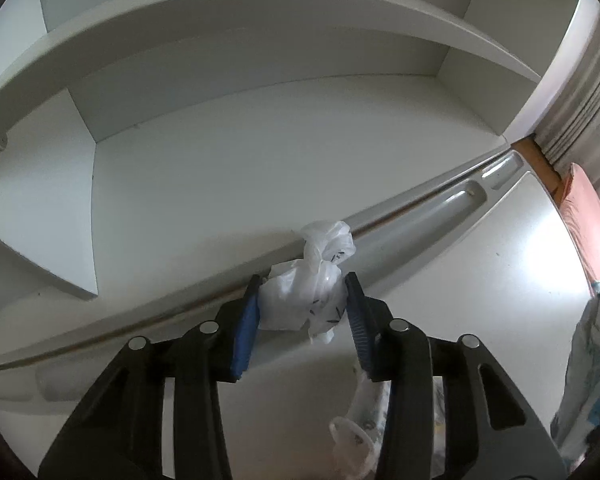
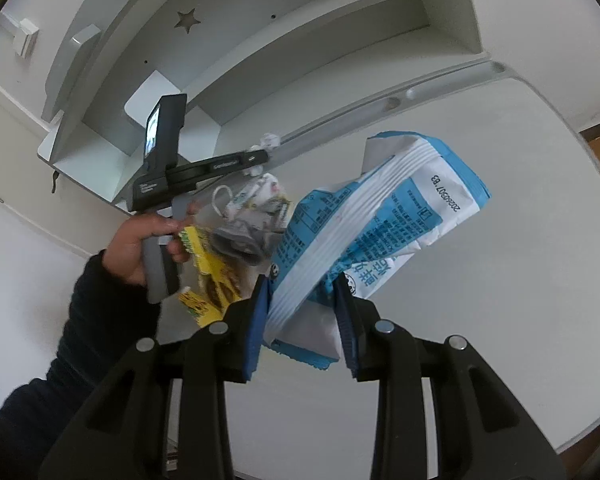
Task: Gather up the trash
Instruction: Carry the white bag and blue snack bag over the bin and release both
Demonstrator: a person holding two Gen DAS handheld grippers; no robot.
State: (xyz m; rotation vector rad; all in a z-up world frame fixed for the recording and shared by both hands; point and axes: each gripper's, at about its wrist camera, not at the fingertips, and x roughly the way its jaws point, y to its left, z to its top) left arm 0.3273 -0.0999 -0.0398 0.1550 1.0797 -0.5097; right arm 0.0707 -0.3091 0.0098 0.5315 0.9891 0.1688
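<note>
My left gripper [image 1: 302,300] is shut on a crumpled white plastic wrapper [image 1: 312,292] and holds it just above the white desk [image 1: 480,280], near the grey pen groove [image 1: 440,204]. My right gripper [image 2: 302,304] is shut on a blue and white snack bag [image 2: 372,216], held up over the desk [image 2: 500,320]. In the right wrist view the left gripper [image 2: 260,158] shows at the desk's far edge with the white wrapper [image 2: 270,140] at its tip. A clear bag [image 2: 252,216] with a yellow wrapper [image 2: 212,276] and other trash hangs under the left hand.
White shelves [image 1: 260,40] stand behind the desk. A red cloth [image 1: 588,224] lies at the right. A patterned bag [image 1: 588,368] hangs at the right edge of the left wrist view. A star cut-out [image 2: 187,20] marks the shelf side.
</note>
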